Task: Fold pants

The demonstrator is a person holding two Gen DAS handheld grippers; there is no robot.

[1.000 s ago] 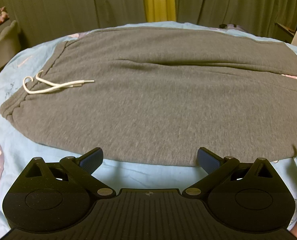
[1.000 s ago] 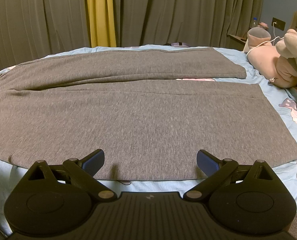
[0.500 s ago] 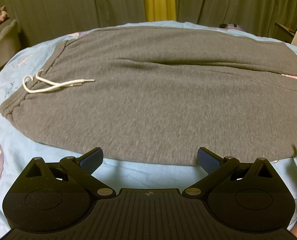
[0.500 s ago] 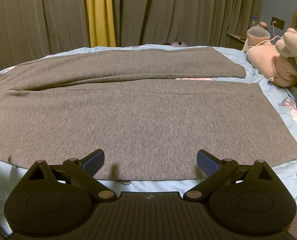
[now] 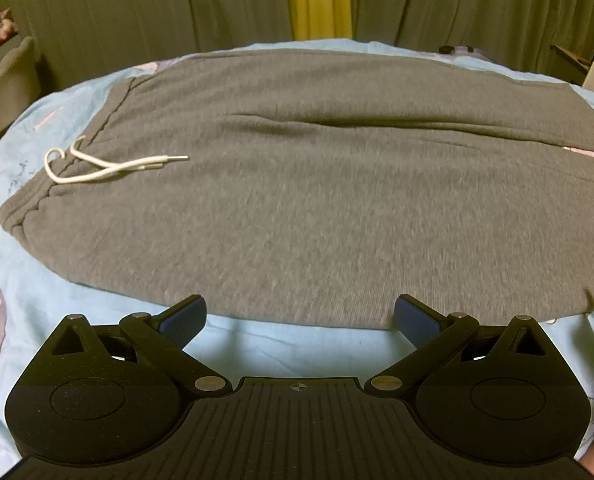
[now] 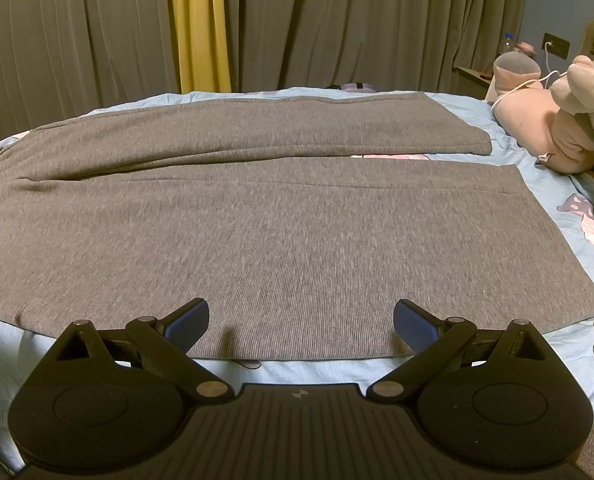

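Grey knit pants [image 5: 317, 200] lie spread flat across a pale blue bed sheet [image 5: 297, 344], filling most of both wrist views. Seen from the left wrist, the waistband end sits to the left, where a white drawstring [image 5: 109, 166] curls over the fabric with its tipped ends pointing right. From the right wrist view the two legs run off to the right: the far leg [image 6: 277, 128] stretches along the back of the bed, and the near leg [image 6: 297, 248] lies in front of it, with a narrow strip of sheet showing between their cuff ends.

The left gripper [image 5: 300, 314] hangs just in front of the near edge of the pants, over the bare sheet. Its jaws are spread wide and hold nothing, and the blue pads [image 5: 185, 316] sit at about the hem line without clearly touching the cloth.

The right gripper [image 6: 301, 318] is likewise spread wide and empty. Its pads [image 6: 187, 322] overlap the near edge of the near leg in the picture; whether they touch the fabric I cannot tell.

Pink plush toys [image 6: 557, 128] rest on the sheet beyond the leg cuffs at the right. Dark curtains [image 6: 337, 24] with one yellow panel [image 6: 199, 24] hang behind the bed.
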